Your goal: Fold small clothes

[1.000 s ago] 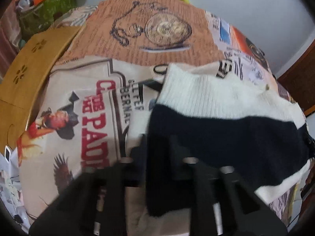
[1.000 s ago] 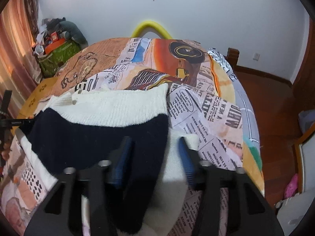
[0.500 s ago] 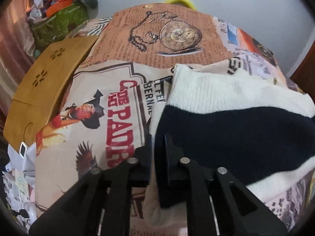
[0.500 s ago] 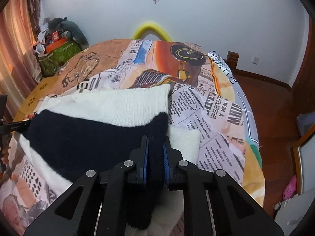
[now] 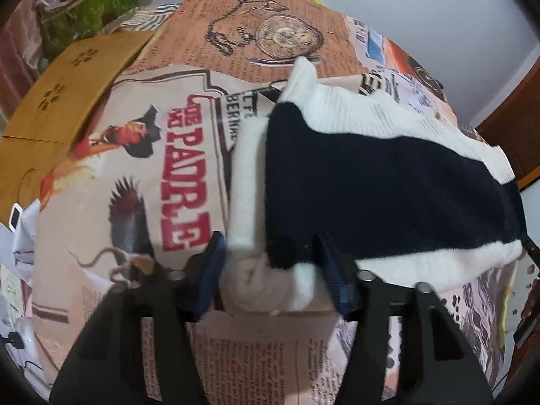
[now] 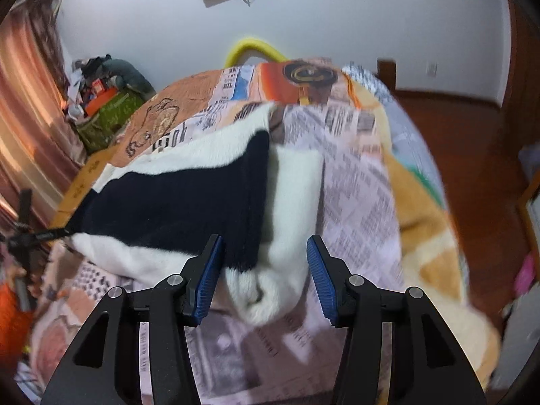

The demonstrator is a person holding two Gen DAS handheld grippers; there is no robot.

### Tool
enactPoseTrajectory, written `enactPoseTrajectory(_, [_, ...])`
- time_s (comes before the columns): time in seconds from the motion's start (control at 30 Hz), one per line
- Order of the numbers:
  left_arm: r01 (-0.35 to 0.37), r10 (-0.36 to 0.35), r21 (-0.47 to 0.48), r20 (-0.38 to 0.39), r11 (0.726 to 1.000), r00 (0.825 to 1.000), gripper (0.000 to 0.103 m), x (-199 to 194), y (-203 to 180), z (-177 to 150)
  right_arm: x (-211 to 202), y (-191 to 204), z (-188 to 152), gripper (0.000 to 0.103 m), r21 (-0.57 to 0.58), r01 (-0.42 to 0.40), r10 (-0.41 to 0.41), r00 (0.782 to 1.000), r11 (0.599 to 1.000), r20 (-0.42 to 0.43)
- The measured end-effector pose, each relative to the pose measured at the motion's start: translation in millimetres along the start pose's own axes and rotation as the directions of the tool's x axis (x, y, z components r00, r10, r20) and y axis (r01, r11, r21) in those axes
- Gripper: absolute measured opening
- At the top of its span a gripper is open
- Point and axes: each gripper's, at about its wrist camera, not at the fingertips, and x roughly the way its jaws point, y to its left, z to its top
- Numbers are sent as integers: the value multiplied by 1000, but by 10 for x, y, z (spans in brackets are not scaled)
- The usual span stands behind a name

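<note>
A small white sweater with a wide black band [image 5: 371,182] lies folded across the printed bedspread [image 5: 135,175]. Its near left corner sits between the blue pads of my left gripper [image 5: 271,270]. Those jaws are opening and do not press on the knit. From the right wrist, the same sweater [image 6: 175,199] has its near right corner between the fingers of my right gripper [image 6: 265,270]. That gripper's jaws are also opening, with gaps showing beside the cloth. The tip of the other gripper shows at each view's far edge.
A wooden board [image 5: 67,94] borders the bed on the left. Behind it stands a green bag [image 6: 108,121] piled with clutter beside a curtain [image 6: 23,108]. A yellow hoop [image 6: 253,49] rises behind the bed, and wooden floor [image 6: 455,128] lies to the right.
Half a second ago both grippers were shut on the sweater's folded edge. Both have since spread their jaws and let go. The sweater has settled onto the bedspread.
</note>
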Motion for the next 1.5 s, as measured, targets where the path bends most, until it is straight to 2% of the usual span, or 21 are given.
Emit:
enactPoseTrajectory(0.07, [-13, 13, 19, 13, 1000, 1000, 43, -38, -37, -18, 5, 36, -32, 47, 0, -14, 14, 1000, 1000, -7])
enactPoseTrajectory(0.13, [-46, 45, 45, 37, 998, 998, 29, -89, -76, -32, 40, 87, -51, 47, -16, -21, 21, 1000, 1000, -19])
enactPoseTrajectory(0.17, [-60, 58, 54, 47, 997, 997, 27, -115, -89, -35, 60, 103, -53, 47, -25, -13, 13, 1000, 1000, -23])
enactPoseTrajectory(0.27, [-115, 110, 70, 72, 991, 991, 10, -153, -91, -35, 131, 104, -56, 35, -43, 2, -3, 999, 999, -31])
enactPoseTrajectory(0.37, [-134, 130, 76, 56, 988, 990, 11, -69, -62, -43, 168, 111, -108, 30, -86, 19, -23, 999, 996, -46])
enactPoseTrajectory(0.47, [-158, 152, 104, 65, 982, 986, 13, -39, -100, -53, 192, 133, -154, 29, -116, 43, -50, 997, 992, -53])
enactPoseTrajectory(0.57, [-160, 152, 108, 75, 981, 986, 19, -105, -108, -58, 141, 143, -153, 30, -124, 53, -59, 997, 991, -50])
enactPoseTrajectory(0.6, [-163, 155, 102, 78, 981, 985, 29, -141, -101, -64, 119, 153, -150, 32, -128, 56, -63, 997, 990, -47])
enactPoseTrajectory(0.63, [-172, 164, 93, 83, 981, 983, 44, -181, -87, -70, 95, 159, -153, 33, -132, 59, -66, 997, 990, -45])
enactPoseTrajectory(0.67, [-180, 173, 77, 93, 981, 981, 51, -233, -62, -80, 68, 166, -147, 33, -134, 66, -72, 997, 989, -38])
enactPoseTrajectory(0.73, [-166, 160, 47, 104, 985, 982, 75, -319, -10, -112, 32, 176, -137, 37, -132, 75, -79, 996, 988, -28])
enactPoseTrajectory(0.8, [-111, 111, 1, 93, 994, 990, 84, -388, 71, -171, 9, 167, -123, 47, -123, 83, -85, 996, 989, -17])
enactPoseTrajectory(0.9, [-32, 35, -53, 55, 998, 998, 85, -370, 114, -246, 32, 136, -111, 62, -105, 105, -106, 994, 989, -3])
enactPoseTrajectory(1.0, [59, -60, -123, 0, 991, 998, 85, -250, 127, -324, 100, 93, -105, 62, -78, 92, -94, 995, 993, -16])
enactPoseTrajectory(1.07, [132, -139, -176, -25, 975, 990, 85, -144, 125, -347, 157, 36, -82, 63, -42, 68, -69, 997, 997, -28])
enactPoseTrajectory(1.2, [209, -223, -254, -28, 944, 974, 85, -14, 111, -286, 230, 11, -31, 64, 3, 29, -29, 999, 1000, -32])
enactPoseTrajectory(1.27, [227, -239, -284, -9, 932, 971, 86, 27, 118, -213, 252, 31, -9, 66, 8, 16, -15, 999, 1000, -30])
enactPoseTrajectory(1.37, [204, -210, -292, 11, 934, 978, 82, 66, 132, -90, 273, 48, 5, 64, 14, 11, -11, 1000, 1000, -24])
enactPoseTrajectory(1.43, [127, -127, -279, 20, 952, 992, 59, 99, 125, -19, 258, 68, -3, 60, 12, 10, -10, 1000, 1000, -13])
enactPoseTrajectory(1.47, [118, -116, -275, 21, 954, 993, 57, 114, 130, 6, 244, 70, -10, 54, 12, 7, -7, 1000, 1000, -7])
enactPoseTrajectory(1.5, [124, -118, -282, 38, 951, 992, 49, 108, 140, 24, 228, 70, -18, 48, 13, 0, 0, 1000, 1000, -3])
